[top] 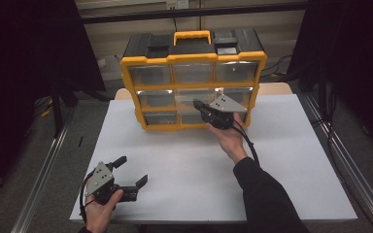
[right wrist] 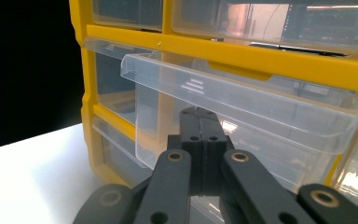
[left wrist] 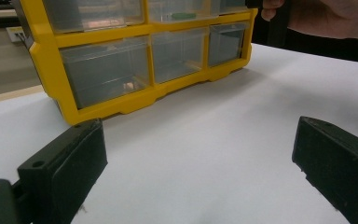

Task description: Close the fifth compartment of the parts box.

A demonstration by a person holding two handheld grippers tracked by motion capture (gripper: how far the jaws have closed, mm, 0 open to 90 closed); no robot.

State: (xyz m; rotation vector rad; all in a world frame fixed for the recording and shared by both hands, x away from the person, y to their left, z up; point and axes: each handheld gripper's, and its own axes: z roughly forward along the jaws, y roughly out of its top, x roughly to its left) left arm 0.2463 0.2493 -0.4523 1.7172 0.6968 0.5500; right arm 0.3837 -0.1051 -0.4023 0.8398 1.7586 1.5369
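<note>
On the white table (top: 281, 160), near its front-left corner, left gripper (top: 132, 173) rests low in the person's left hand (top: 99, 213). Jaws spread wide, nothing between them; bare tabletop shows in the gap in the left gripper view.

Centre back of table: yellow-framed organiser (top: 193, 82) with black top and yellow carry handle (top: 192, 35), three rows of clear drawers. Stands upright, front facing the person. Left gripper view shows a small pale item in the bottom-left drawer (left wrist: 105, 79) and something green in a drawer above; neither clear enough to identify.

Right of centre: right gripper (top: 199, 106) held in the right hand (top: 230, 138), dark sleeve (top: 267, 199) behind it, pointing at the organiser's front around the middle row. Jaws pressed together, tips at the front wall of a clear drawer (right wrist: 242, 105) that stands pulled part-way out of the frame, just under its lip. Cannot tell whether the tips pinch the plastic or merely touch it.
</note>
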